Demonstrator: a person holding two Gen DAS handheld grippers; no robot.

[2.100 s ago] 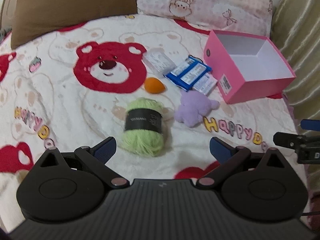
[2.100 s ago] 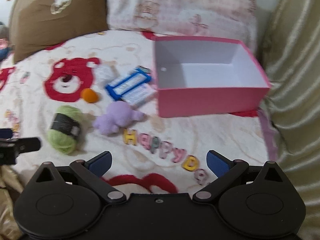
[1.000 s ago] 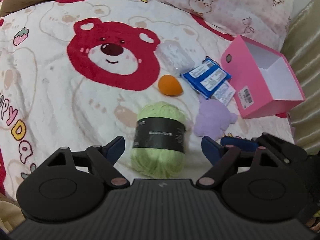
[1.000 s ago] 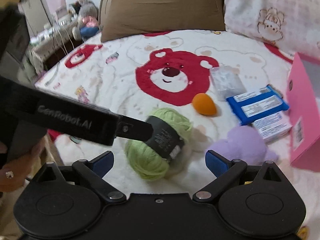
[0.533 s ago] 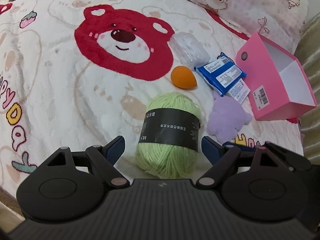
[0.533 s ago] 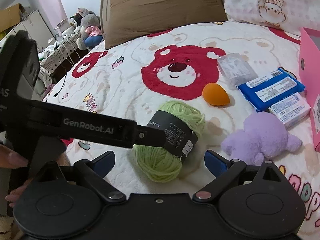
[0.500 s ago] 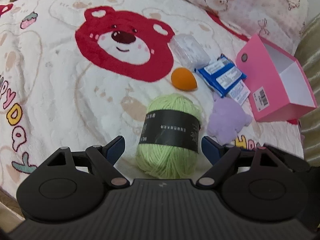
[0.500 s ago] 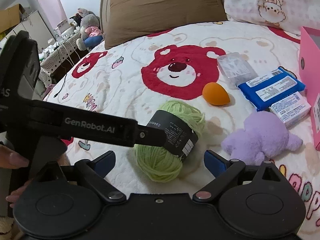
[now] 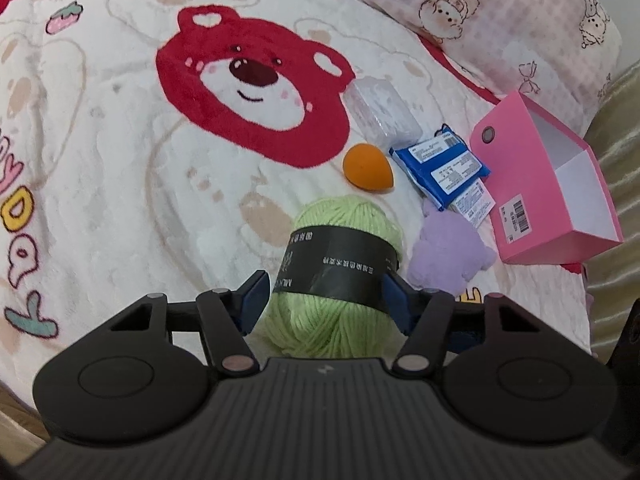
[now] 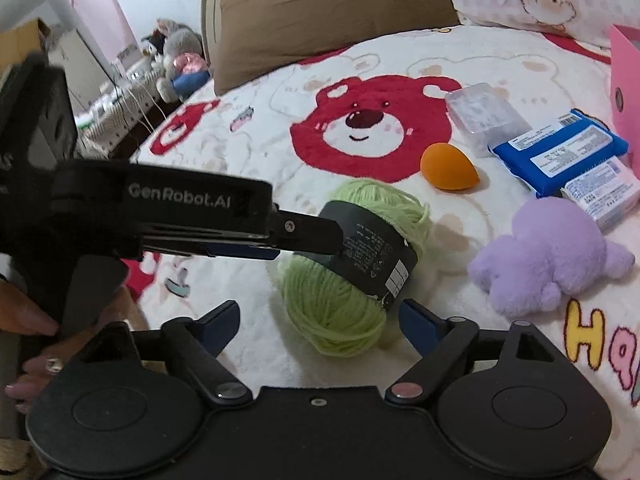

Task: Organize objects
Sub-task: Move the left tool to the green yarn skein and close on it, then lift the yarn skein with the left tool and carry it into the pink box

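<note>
Yarn, a light green ball [image 9: 340,276] with a black paper band around its middle, lies on the bear-print blanket [image 9: 120,160] and serves as the landmark for everything else. Left gripper [image 9: 326,294] straddles the ball, its blue pads at the two ends of the band; its jaws have just been closing, and the pads look to be touching the band, though a firm squeeze cannot be confirmed. Seen from the right wrist camera, that gripper's black finger [image 10: 308,236] reaches in from the left against the band. Right gripper [image 10: 320,320] sits just in front of the yarn with its jaws wide apart, having just been closing a little, nothing pressed between them; the ball's near end lies between the tips. Just behind the yarn rests an orange egg-shaped sponge [image 9: 368,168]. To the yarn's right sits a purple plush toy [image 9: 448,252], beyond it blue packets [image 9: 440,164], a clear plastic case [image 9: 380,110], and farther right an open pink box [image 9: 532,196].
</note>
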